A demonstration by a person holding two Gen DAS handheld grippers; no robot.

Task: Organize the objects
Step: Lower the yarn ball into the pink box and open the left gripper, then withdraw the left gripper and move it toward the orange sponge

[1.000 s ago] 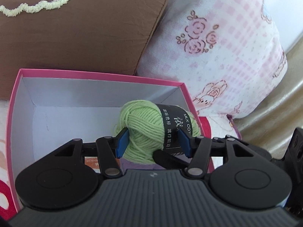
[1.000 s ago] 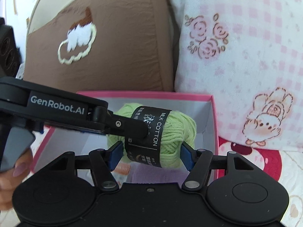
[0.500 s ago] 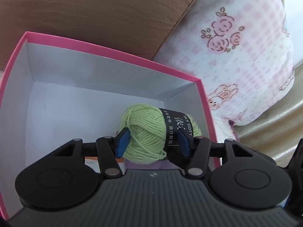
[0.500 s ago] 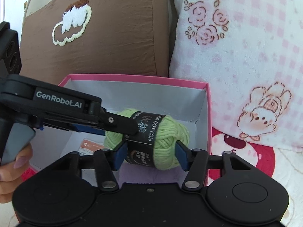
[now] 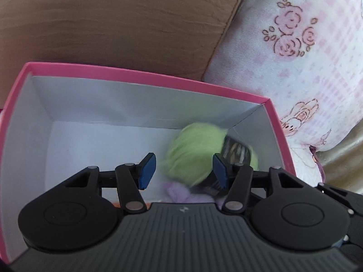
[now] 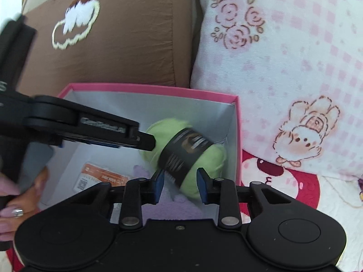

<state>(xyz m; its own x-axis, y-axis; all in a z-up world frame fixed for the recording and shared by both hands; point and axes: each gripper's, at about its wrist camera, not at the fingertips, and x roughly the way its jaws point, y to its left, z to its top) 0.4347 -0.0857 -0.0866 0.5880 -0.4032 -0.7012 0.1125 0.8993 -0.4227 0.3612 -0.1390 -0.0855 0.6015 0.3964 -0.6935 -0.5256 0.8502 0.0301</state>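
Green yarn point(image 6: 181, 149) blurred in pink box point(image 6: 158, 89), ahead of both tools; right tool point(image 6: 180, 187) just clenched, nothing gripped; left tool point(image 5: 183, 170) released.

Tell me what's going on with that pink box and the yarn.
A person with a gripper in each hand is handling a green yarn ball inside the pink box. The right gripper has just been closing its jaws, and they now seem to pinch the ball's near end. The left gripper is open, with one finger touching the ball's side. The ball is blurred, so it is moving. It sits above a lilac soft item near the box's right wall.
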